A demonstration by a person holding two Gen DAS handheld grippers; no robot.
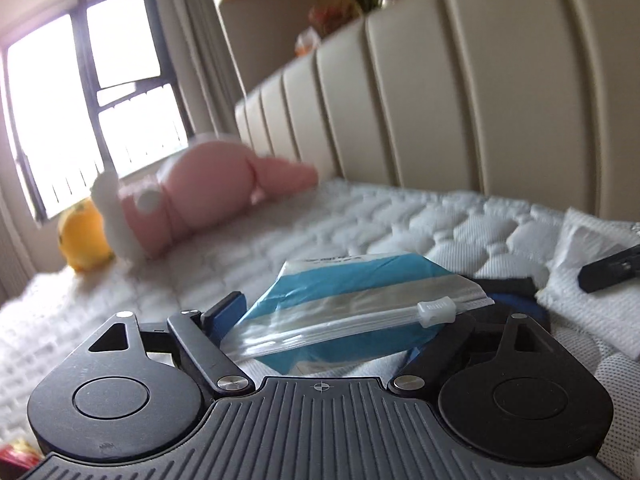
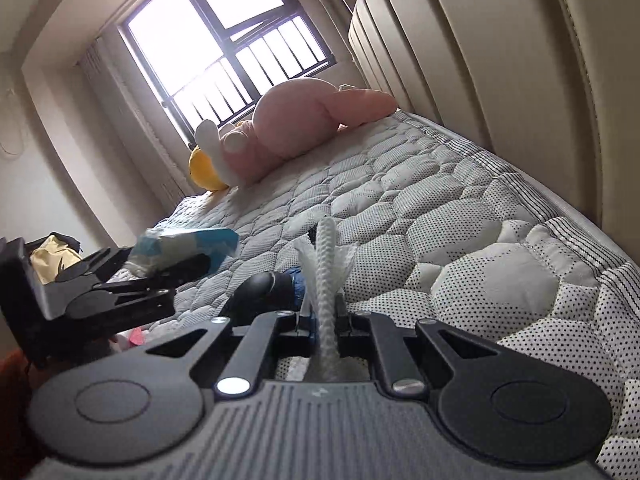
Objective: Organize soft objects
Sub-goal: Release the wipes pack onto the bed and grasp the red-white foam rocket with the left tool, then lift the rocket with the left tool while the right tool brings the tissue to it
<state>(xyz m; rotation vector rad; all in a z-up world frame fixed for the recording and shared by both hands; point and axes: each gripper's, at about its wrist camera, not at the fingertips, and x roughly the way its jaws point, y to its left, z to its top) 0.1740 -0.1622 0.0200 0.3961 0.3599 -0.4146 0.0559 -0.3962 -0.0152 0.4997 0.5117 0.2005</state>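
Left claw (image 1: pixel 352 312) spread wide around a zip bag (image 1: pixel 344 304), held up off the bed (image 2: pixel 400 184); firm grip uncertain. Right claw (image 2: pixel 324 312) pinched on a white mesh pouch (image 2: pixel 326 264). Pink plush (image 2: pixel 304 120) and yellow plush (image 2: pixel 204 172) lie untouched near window: task judged early, most sorting left

A plush toy (image 2: pixel 304 120) lies on the mattress (image 2: pixel 460 216) beside the headboard (image 2: pixel 500 60), a smaller toy (image 2: pixel 204 172) behind it, the window (image 2: pixel 224 40) beyond.
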